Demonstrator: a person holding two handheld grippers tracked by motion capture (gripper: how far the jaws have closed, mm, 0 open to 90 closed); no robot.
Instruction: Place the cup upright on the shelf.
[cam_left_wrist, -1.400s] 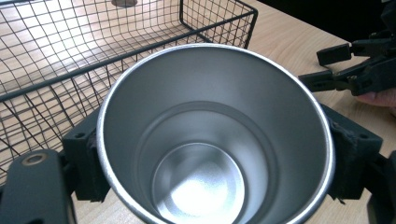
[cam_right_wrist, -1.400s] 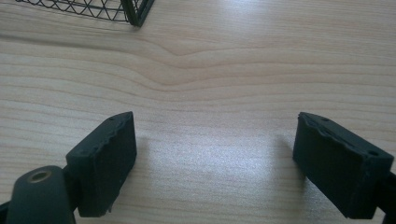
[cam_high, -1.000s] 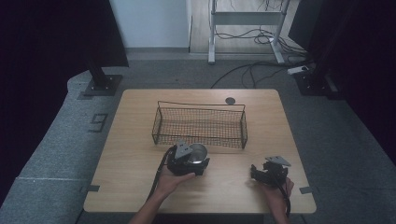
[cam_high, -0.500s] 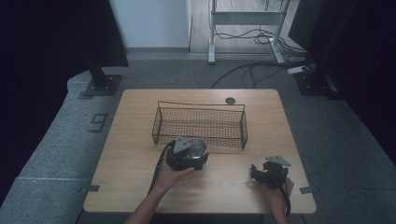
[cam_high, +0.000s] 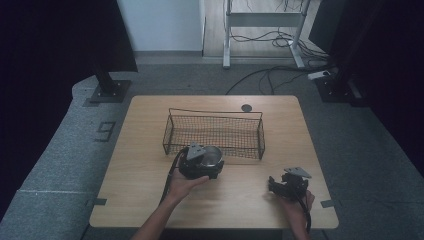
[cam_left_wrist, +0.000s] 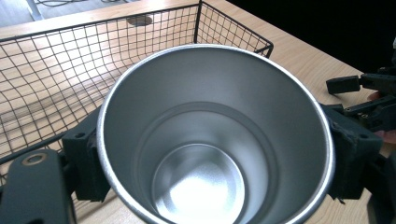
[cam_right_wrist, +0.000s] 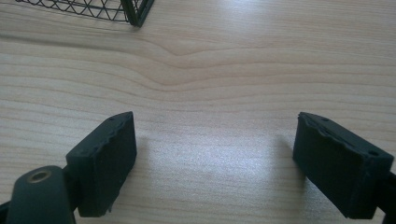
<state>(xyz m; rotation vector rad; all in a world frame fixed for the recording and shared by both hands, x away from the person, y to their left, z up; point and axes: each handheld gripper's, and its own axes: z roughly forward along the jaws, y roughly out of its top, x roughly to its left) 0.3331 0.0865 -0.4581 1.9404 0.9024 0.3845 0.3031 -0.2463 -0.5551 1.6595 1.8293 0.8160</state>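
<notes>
A shiny steel cup (cam_left_wrist: 212, 135) stands mouth up between the black jaws of my left gripper (cam_left_wrist: 212, 158), which is shut on its sides. From above, the cup (cam_high: 212, 155) and the left gripper (cam_high: 199, 161) are at the front edge of the black wire basket (cam_high: 215, 132), over its near left part. The cup is empty inside. My right gripper (cam_high: 287, 185) rests low over the table's front right, and its own view shows it open (cam_right_wrist: 233, 163) with only bare wood between the pads.
The basket's near corner (cam_right_wrist: 135, 14) lies ahead of the right gripper. A round dark cable hole (cam_high: 246, 107) sits behind the basket. The wooden table (cam_high: 150, 175) has free room on both sides of the basket. The right gripper (cam_left_wrist: 369, 100) shows past the cup.
My left gripper has carried the cup a little farther forward, up to the basket's front wall. The right gripper has stayed where it was.
</notes>
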